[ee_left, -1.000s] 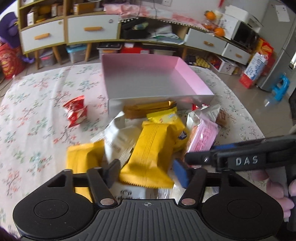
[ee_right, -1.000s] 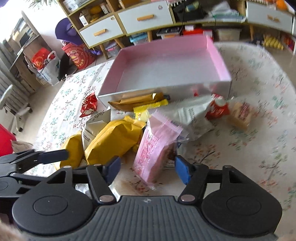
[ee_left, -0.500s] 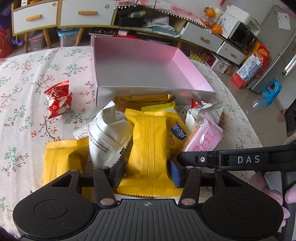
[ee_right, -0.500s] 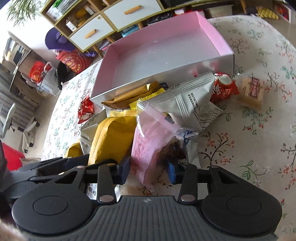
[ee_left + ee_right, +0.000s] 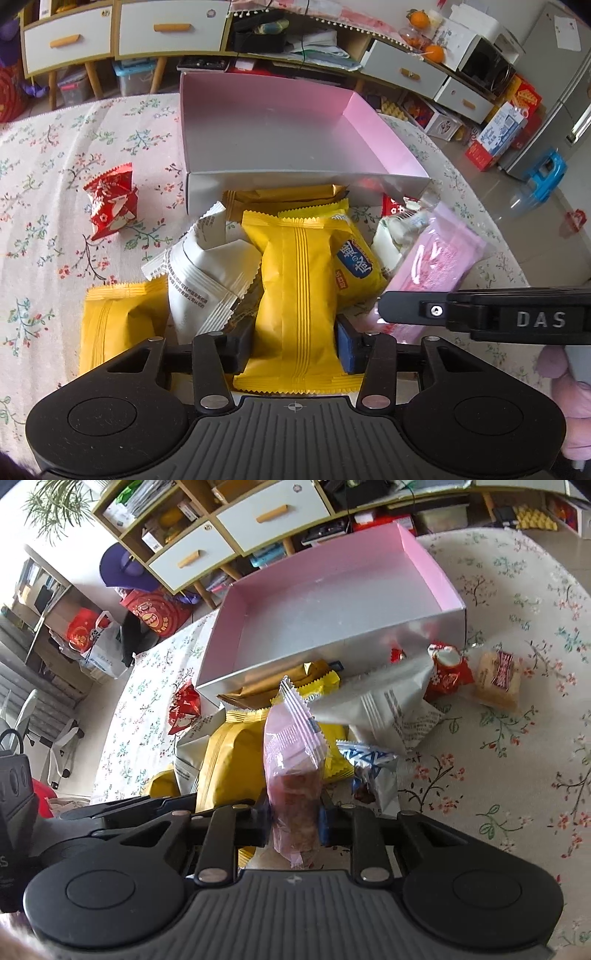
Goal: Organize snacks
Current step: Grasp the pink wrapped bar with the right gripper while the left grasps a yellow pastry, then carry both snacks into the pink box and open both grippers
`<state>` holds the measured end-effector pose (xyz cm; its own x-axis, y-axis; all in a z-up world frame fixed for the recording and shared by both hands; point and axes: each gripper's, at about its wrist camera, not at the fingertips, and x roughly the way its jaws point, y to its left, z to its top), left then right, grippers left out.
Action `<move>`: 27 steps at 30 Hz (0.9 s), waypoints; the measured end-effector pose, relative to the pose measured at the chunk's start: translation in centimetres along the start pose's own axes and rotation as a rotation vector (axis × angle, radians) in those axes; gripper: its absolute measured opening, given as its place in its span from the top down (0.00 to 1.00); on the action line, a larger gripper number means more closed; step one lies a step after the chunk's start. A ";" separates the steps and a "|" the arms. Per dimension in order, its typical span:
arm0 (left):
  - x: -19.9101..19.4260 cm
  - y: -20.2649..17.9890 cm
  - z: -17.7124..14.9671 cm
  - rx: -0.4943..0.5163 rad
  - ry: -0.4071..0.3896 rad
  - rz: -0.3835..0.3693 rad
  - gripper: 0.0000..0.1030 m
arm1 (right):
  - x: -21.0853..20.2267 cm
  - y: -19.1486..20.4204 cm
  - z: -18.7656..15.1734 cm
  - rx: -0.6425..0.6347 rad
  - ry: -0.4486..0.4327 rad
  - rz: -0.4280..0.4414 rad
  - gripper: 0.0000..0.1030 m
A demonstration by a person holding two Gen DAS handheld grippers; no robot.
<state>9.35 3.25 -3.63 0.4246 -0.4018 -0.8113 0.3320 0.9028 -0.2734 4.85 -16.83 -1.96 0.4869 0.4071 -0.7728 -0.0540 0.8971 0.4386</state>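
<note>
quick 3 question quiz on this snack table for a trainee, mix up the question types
1. True or false: the pink box already holds a snack.
2. What lies between the right gripper's closing jaws? A) pink packet B) red packet C) white packet
3. Fill in: the left gripper is closing around a ______ packet.

Key
1. False: its floor is bare.
2. A: the pink packet, pinched at its lower end.
3. Yellow: the yellow packet sits between its pads, atop the pile before the box.
</note>
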 end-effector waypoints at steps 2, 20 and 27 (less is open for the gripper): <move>0.1 -0.3 0.0 0.004 0.002 0.018 0.60 | -0.3 0.1 0.0 -0.005 -0.008 -0.003 0.80; -2.2 -2.0 0.5 -0.049 -0.046 0.045 0.66 | -2.4 0.1 0.4 0.008 -0.089 0.003 0.80; -4.2 -1.3 0.2 -0.092 -0.088 0.041 0.66 | -3.3 -0.6 0.9 0.022 -0.137 -0.006 0.80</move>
<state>7.29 3.69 0.20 0.5097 -0.3722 -0.7756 0.2360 0.9275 -0.2900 4.01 -18.84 0.75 0.6015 0.3732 -0.7064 -0.0325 0.8949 0.4450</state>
